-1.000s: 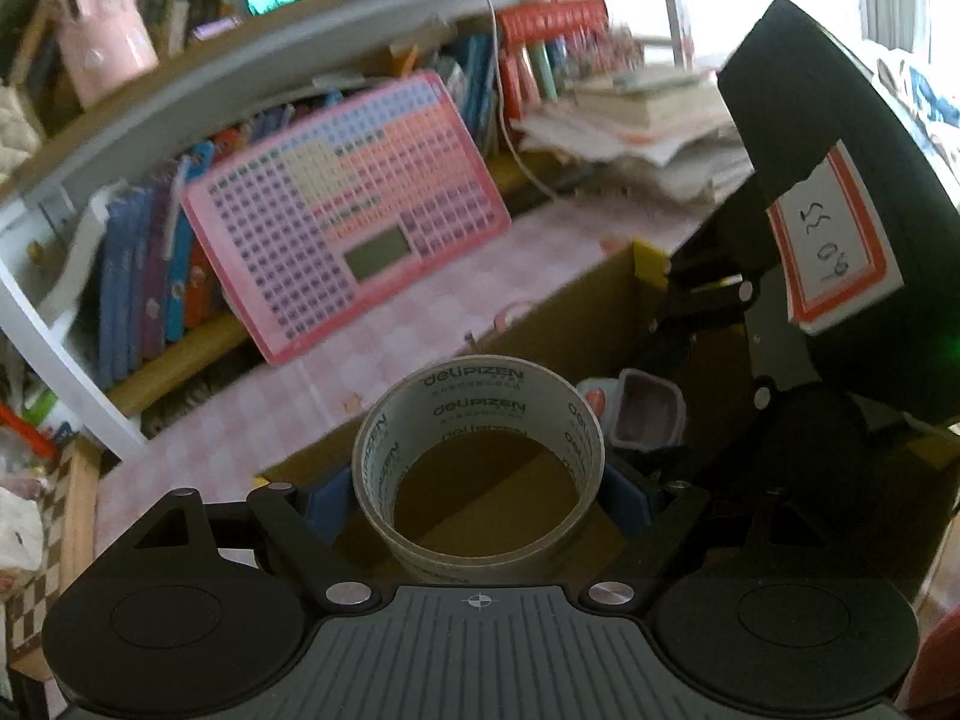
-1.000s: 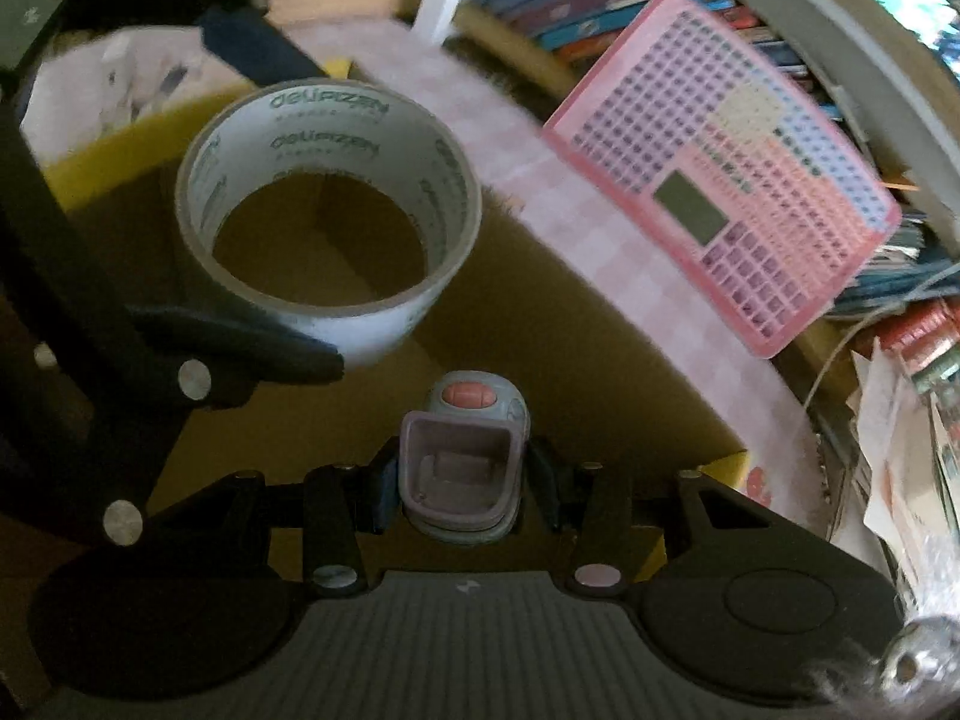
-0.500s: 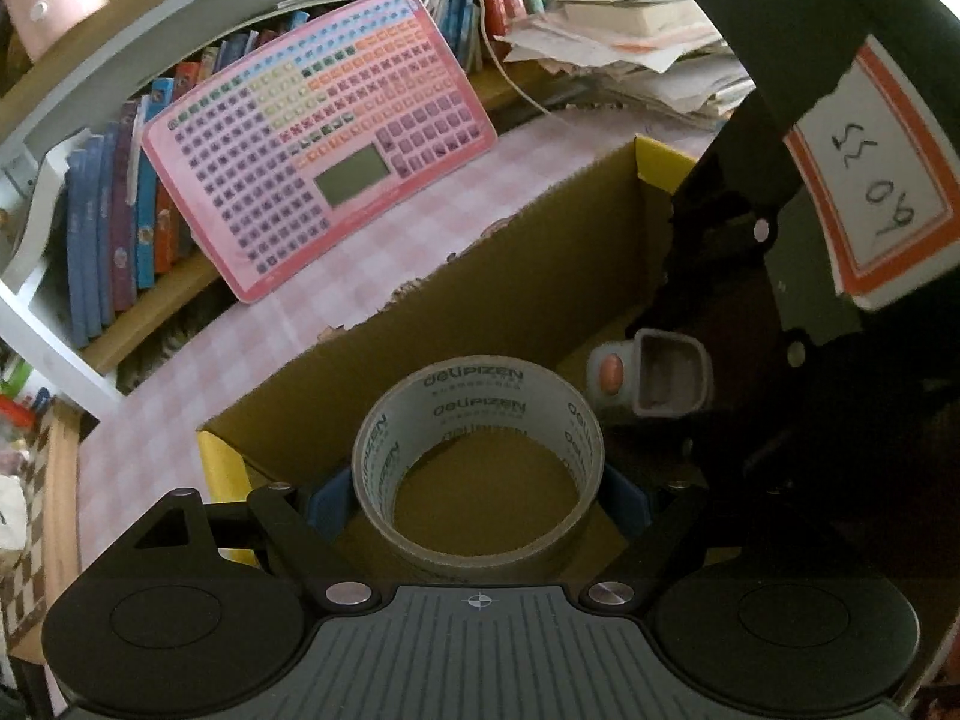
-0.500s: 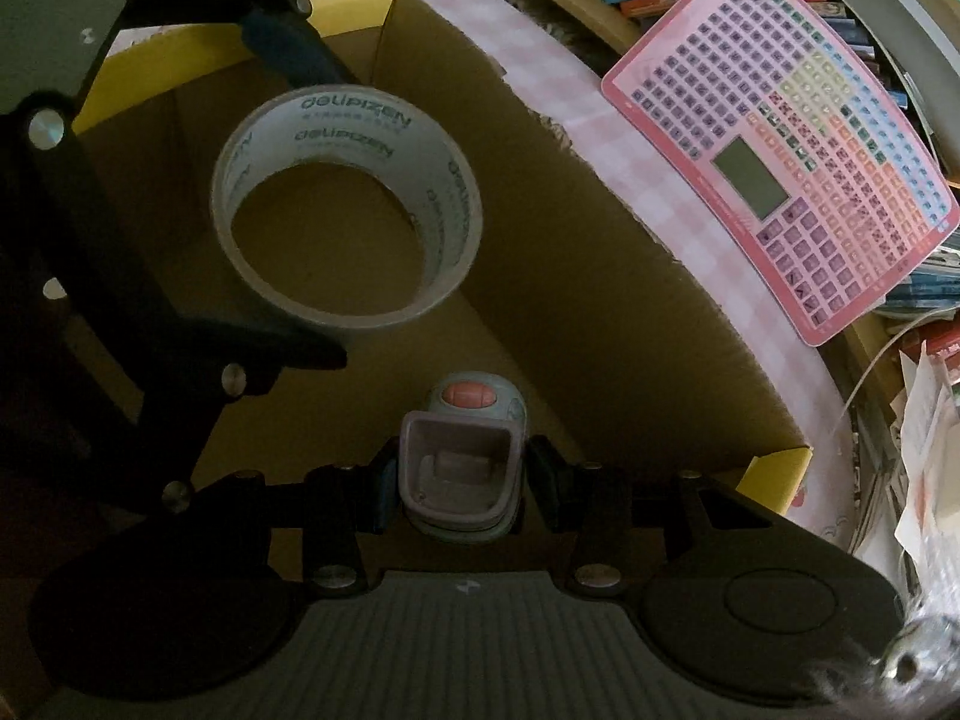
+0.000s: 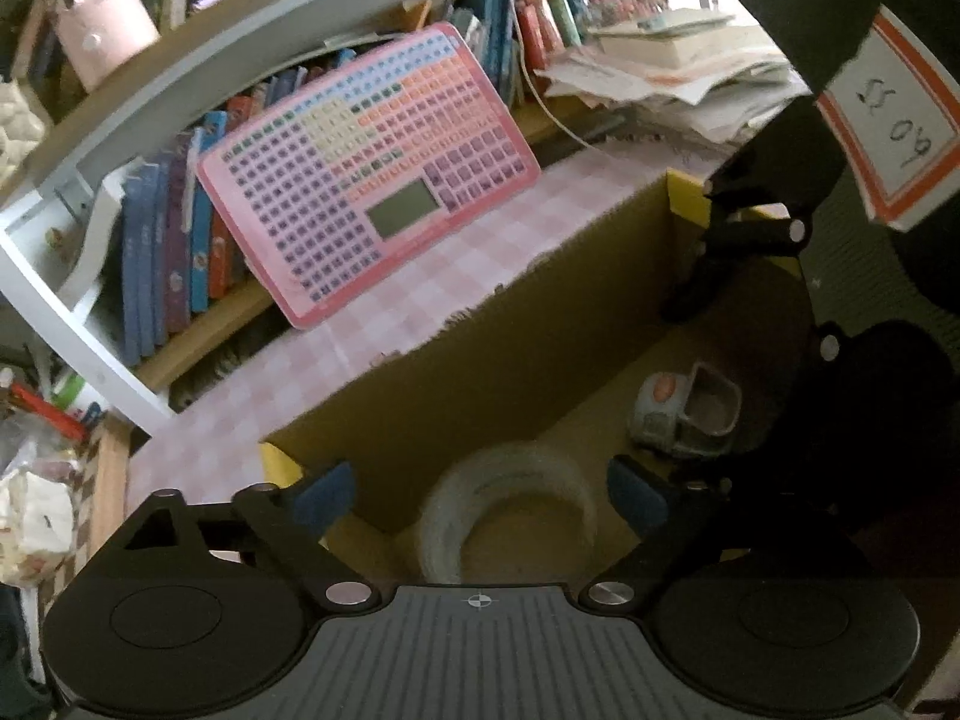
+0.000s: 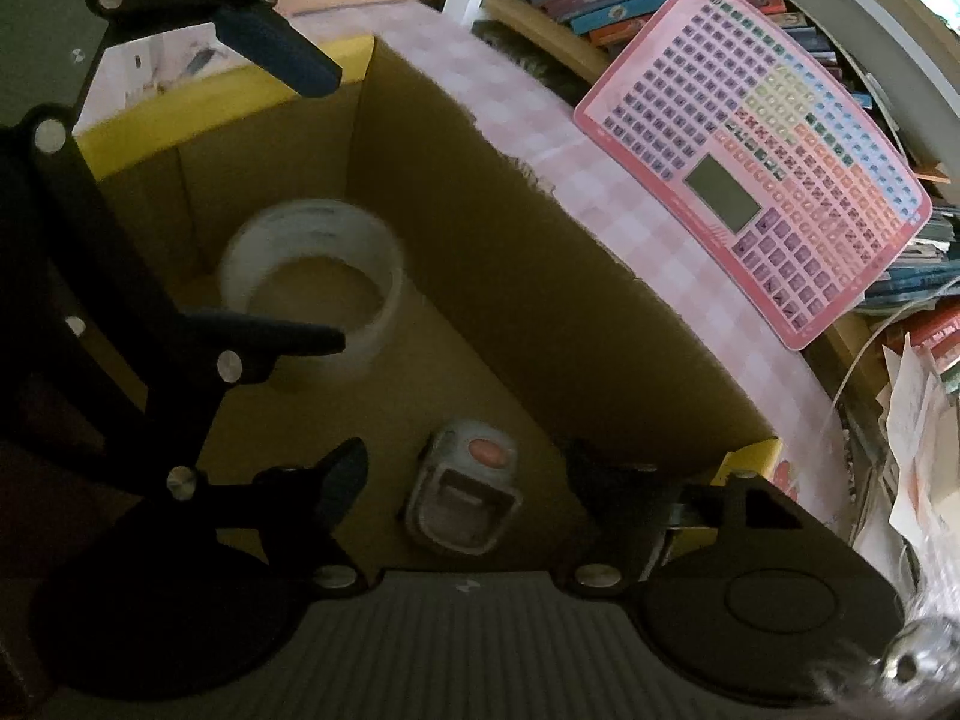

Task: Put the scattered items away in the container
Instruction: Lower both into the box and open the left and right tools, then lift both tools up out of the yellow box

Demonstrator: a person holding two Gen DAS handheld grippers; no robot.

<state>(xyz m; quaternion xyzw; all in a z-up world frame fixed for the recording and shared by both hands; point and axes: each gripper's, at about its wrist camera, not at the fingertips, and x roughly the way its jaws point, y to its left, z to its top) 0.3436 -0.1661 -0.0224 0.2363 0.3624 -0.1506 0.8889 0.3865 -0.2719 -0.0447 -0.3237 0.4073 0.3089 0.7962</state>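
A clear tape roll lies blurred inside the cardboard box, below my open left gripper; it also shows in the right wrist view. A small white and purple device with an orange button lies in the box beneath my open right gripper; it also shows in the left wrist view. Both grippers hover over the box and hold nothing. In the right wrist view the left gripper is at the left above the tape.
The box has yellow-edged flaps and stands on a pink checked tablecloth. A pink keyboard toy leans on a bookshelf behind it. Stacked papers lie at the back right.
Both grippers have opened. The tape roll and the small device have dropped from the fingers into the box. The grippers have risen slightly.
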